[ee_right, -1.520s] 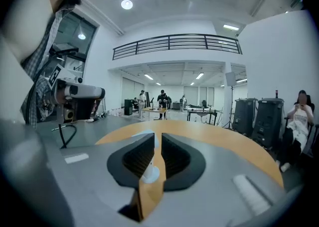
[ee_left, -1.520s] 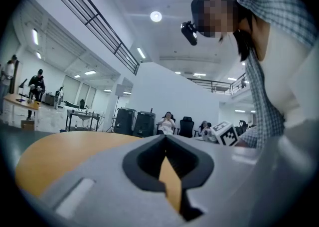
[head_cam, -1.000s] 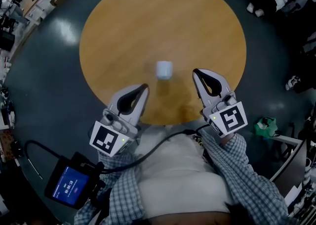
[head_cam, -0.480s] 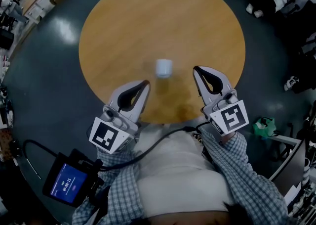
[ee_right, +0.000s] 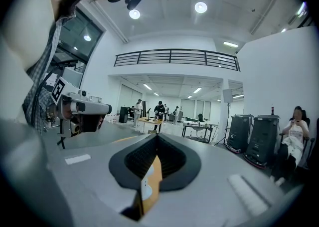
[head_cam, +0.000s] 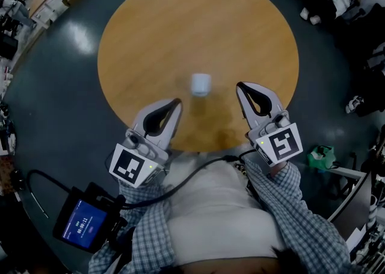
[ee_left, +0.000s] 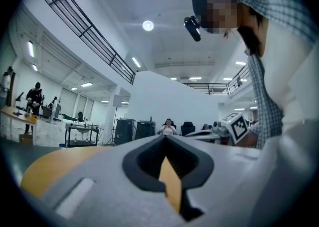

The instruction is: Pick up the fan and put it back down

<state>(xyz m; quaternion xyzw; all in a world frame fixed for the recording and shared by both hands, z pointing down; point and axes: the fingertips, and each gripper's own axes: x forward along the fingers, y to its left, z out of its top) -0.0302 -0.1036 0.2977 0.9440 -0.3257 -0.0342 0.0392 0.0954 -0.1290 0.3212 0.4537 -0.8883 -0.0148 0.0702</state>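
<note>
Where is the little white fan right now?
In the head view, the fan stands on the round table, between the left hand-held gripper and the right hand-held gripper.

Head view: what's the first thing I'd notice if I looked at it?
The big round wooden table fills the middle of the head view, with dark floor all around it. One small white fan stands alone on it, nearer the person's edge. The left gripper and the right gripper point toward it from either side, both shut and empty, neither touching it.
</note>
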